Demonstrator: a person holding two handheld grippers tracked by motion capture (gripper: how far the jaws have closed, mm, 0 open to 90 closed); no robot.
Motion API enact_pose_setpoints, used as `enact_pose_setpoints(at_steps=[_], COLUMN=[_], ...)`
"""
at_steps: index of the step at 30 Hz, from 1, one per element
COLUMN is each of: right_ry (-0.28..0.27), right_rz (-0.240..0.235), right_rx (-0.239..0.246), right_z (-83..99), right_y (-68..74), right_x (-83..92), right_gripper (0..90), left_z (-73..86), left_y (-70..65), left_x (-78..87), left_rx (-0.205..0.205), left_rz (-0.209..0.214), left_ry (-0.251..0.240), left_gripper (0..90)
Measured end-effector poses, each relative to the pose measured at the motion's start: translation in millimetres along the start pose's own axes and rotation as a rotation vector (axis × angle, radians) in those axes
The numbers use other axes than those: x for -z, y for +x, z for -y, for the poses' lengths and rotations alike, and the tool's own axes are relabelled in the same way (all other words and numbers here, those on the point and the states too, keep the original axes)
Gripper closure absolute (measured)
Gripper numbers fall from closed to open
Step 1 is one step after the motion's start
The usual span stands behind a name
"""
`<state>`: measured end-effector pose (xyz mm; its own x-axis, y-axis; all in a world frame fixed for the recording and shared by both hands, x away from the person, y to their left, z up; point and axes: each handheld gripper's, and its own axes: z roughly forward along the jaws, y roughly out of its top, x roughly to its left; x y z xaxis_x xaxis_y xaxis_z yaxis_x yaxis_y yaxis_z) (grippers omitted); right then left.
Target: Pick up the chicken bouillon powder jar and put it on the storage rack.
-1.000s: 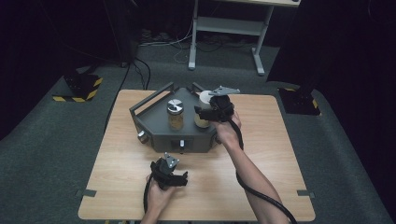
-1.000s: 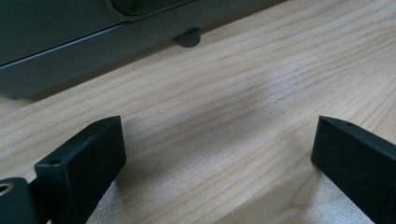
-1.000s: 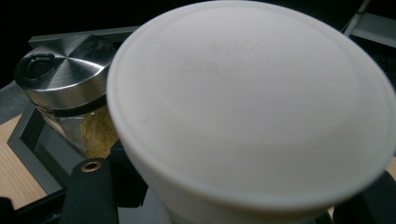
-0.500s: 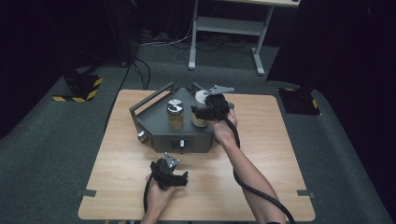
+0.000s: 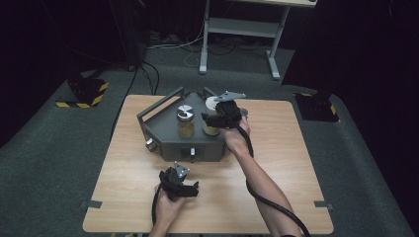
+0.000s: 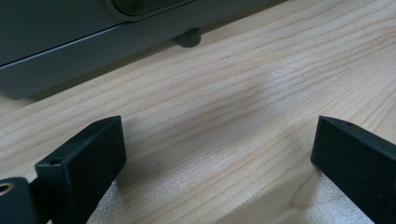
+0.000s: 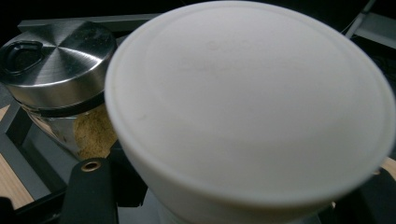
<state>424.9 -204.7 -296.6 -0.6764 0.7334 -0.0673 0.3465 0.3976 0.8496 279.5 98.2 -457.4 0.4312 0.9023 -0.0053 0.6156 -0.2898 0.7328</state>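
A dark grey angular tray (image 5: 163, 132) with a rail handle stands at the back middle of the wooden table (image 5: 276, 168). In it are a glass jar with a steel lid (image 5: 186, 120) holding brown powder and a jar with a wide white lid (image 5: 212, 104). My right gripper (image 5: 216, 120) is shut on the white-lidded jar (image 7: 252, 107) just below the lid, its jaws on either side. The steel-lidded jar (image 7: 56, 60) stands close to its left. My left gripper (image 5: 182, 178) rests low on the table in front of the tray, open (image 6: 217, 158), with bare wood between its jaws.
The tray's front wall (image 6: 70, 42) and a small foot (image 6: 188, 37) lie just beyond the left gripper. Small knobs (image 5: 150, 144) stick out of the tray's front. A white stand (image 5: 242, 29) and striped floor blocks (image 5: 81, 96) lie beyond the table.
My right gripper, with the white-lidded jar in it, has edged slightly to the left. The left gripper has stayed where it was.
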Motion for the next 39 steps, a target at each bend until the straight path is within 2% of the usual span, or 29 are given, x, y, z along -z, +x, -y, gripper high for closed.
enact_pose_setpoints(at_steps=[8,17,22,25,32,39], right_ry=[-0.015,-0.004,0.004,0.002,-0.003,-0.001], right_rz=[-0.009,-0.012,0.008,0.007,-0.004,0.007], right_rx=[-0.014,-0.011,0.007,0.001,-0.022,0.0], right_z=[5.0,1.8,-0.5,-0.3,1.1,3.8], right_y=[-2.5,-3.0,2.9,2.2,-1.7,2.4], right_x=[-0.6,-0.6,-0.3,-0.1,0.9,1.3], right_gripper=[33.0,32.8,32.5,31.8,22.7,12.6], left_z=[0.1,0.1,0.2,0.2,0.3,0.2], left_y=[-0.2,-0.2,-0.2,-0.2,-0.3,-0.2], left_x=[0.1,0.1,0.1,0.1,0.1,0.1], left_rx=[0.002,0.002,0.002,0.002,0.003,0.002], left_rz=[-0.001,-0.001,-0.001,-0.002,-0.002,-0.002], left_ry=[-0.001,-0.001,-0.001,-0.001,-0.002,-0.001], left_gripper=[3.7,3.7,3.8,3.8,3.8,3.8])
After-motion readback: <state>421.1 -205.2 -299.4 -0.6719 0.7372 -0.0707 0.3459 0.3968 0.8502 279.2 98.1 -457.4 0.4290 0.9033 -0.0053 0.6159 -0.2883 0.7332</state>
